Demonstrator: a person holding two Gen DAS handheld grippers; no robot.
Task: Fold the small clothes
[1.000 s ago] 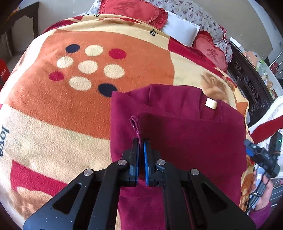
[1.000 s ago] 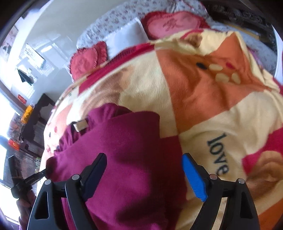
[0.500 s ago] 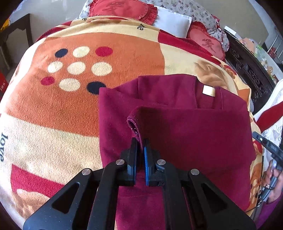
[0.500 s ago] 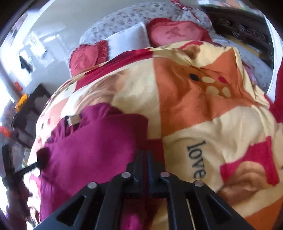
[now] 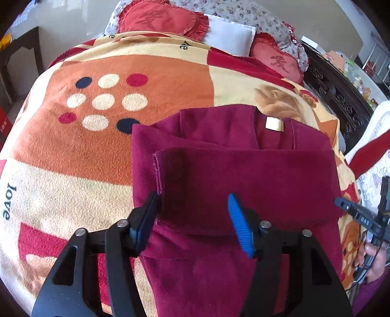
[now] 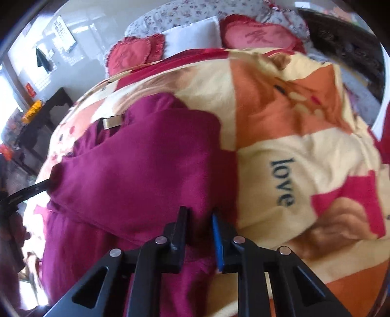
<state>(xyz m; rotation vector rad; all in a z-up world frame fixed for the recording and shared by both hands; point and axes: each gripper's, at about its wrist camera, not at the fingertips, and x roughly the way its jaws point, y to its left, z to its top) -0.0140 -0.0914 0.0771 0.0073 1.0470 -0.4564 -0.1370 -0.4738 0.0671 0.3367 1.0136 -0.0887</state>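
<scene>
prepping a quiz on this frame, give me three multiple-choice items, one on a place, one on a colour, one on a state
1. Where does the small beige tag sit?
A. at the garment's far edge, towards the pillows
B. on the blanket beside the word "love"
C. between the left gripper's fingers

2. What colour is the garment being folded?
A. navy blue
B. dark red
C. white

3. How does the left gripper stand?
A. clamped on the folded sleeve
B. out of view
C. jaws apart, pads off the cloth

Answers:
1. A, the tag lies on the neck area at the far side, nearest the heart pillow.
2. B, the fleece is wine red against the orange and cream blanket.
3. C, its jaws have just been opening, and the sleeve hem lies flat.
</scene>
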